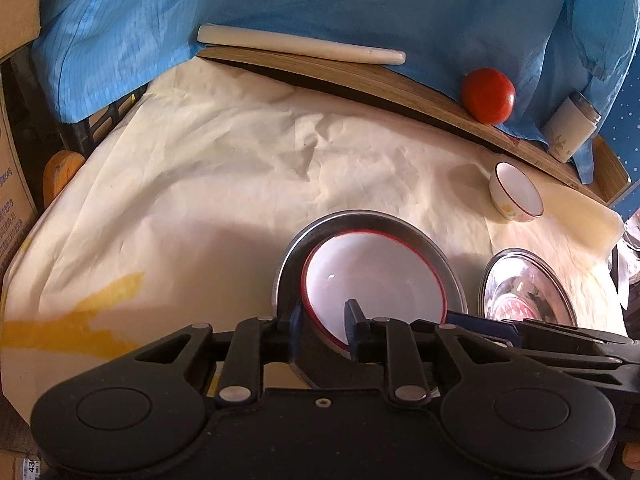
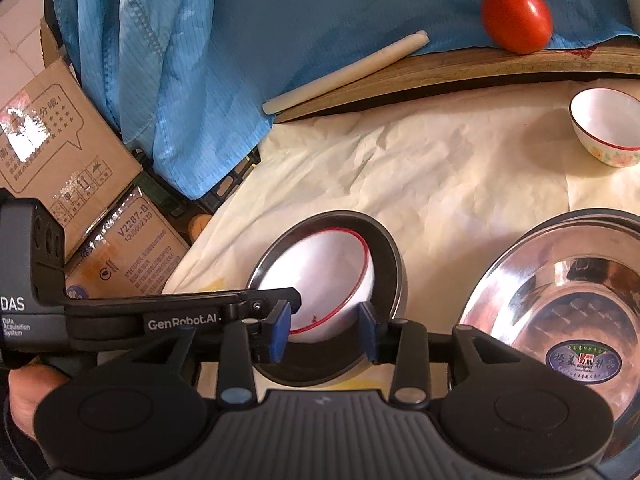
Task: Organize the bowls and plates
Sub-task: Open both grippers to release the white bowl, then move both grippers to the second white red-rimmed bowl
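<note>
Counted tableware and extras

Two red-rimmed white bowls (image 1: 376, 280) (image 1: 518, 192) (one far right), two steel dishes (image 1: 452, 268) (image 1: 524, 280), one tomato (image 1: 488, 95), one rolling pin (image 1: 300, 45).

Cream cloth (image 1: 240, 168), blue drape (image 1: 320, 8) behind.

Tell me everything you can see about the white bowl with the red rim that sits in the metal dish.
The white bowl looks like glossy ceramic or enamel, with a thin red line around its rim. It is empty and appears tilted inside the round metal dish, leaning toward one side. The left gripper has its fingers either side of the bowl's near rim, one inside and one outside. The right gripper stands open close by the bowl's side.
</note>
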`<control>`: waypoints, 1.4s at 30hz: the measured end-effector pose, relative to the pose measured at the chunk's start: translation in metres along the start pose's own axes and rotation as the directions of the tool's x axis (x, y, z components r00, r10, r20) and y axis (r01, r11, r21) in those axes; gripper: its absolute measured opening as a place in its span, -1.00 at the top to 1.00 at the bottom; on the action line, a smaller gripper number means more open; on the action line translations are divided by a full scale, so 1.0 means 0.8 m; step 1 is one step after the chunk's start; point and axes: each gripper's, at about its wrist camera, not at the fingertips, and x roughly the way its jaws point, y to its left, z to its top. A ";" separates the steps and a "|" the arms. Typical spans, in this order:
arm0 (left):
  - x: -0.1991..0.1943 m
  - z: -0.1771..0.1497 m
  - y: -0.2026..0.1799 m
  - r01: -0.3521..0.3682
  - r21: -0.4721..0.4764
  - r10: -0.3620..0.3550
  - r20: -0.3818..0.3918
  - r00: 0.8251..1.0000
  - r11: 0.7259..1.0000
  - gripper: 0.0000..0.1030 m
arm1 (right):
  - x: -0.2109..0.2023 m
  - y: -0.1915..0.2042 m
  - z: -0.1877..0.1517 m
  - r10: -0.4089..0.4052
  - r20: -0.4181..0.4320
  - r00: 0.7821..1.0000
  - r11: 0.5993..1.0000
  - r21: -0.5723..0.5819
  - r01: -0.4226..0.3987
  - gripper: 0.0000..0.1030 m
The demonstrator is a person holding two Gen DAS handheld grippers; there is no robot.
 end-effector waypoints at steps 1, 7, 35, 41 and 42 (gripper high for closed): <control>0.000 0.000 -0.001 -0.002 -0.001 0.002 0.004 1.000 1.000 0.47 | -0.001 0.000 0.001 0.001 0.002 1.000 1.000 0.000 -0.001 0.18; -0.001 0.001 0.001 0.006 -0.018 -0.006 0.004 1.000 1.000 0.46 | -0.009 -0.006 -0.001 0.033 0.013 0.999 0.999 0.003 -0.033 0.07; -0.005 0.043 -0.076 -0.069 -0.088 0.085 0.194 0.977 0.994 -0.98 | -0.130 -0.140 0.025 0.072 0.291 0.954 0.995 0.047 -0.089 -1.00; 0.023 0.062 -0.112 -0.065 -0.067 0.077 0.199 0.977 0.996 -0.98 | -0.132 -0.179 0.065 -0.023 0.316 0.948 0.998 0.062 0.003 -1.00; 0.028 0.065 -0.118 -0.060 -0.062 0.071 0.200 0.977 0.996 -0.98 | -0.133 -0.186 0.073 -0.036 0.321 0.946 0.997 0.071 0.014 -1.00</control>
